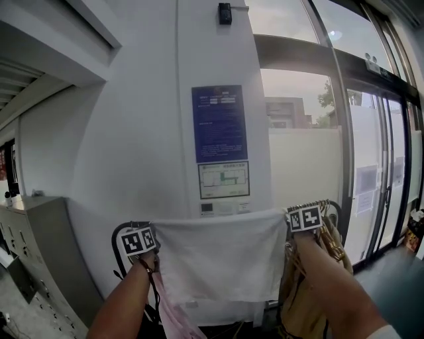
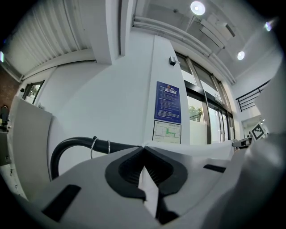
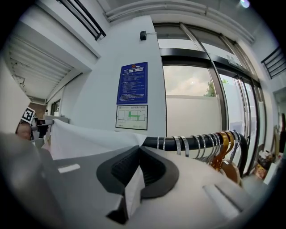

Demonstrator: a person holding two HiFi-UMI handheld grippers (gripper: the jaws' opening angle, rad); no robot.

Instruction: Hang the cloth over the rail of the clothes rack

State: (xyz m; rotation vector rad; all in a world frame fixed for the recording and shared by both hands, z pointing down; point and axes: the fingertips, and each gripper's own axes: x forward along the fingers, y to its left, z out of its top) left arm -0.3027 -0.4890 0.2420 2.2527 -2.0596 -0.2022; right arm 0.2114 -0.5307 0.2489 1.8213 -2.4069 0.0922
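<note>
I'm holding a thin, smooth white cloth (image 1: 218,258) stretched flat between both tongs. The left gripper (image 2: 144,152) is pinching its top left corner tight, and the right gripper (image 3: 137,150) is clamping the top right corner. Its long top edge is running level, left to right, alongside the black tubular rail (image 3: 196,142), with the rest hanging as a soft rectangle. Wooden hangers (image 3: 225,150) with metal hooks are crowding the rail's right end.

Daylight pours through the glass doors (image 1: 371,165) to the right of the jaws, washing the panes pale and leaving the white wall (image 1: 126,145) evenly lit with soft shadows. High above the left gripper (image 2: 144,152), round ceiling lamps (image 2: 197,7) flare. Both gripper views bend strongly and go dark at the corners; the housing nearest each lens is soft
</note>
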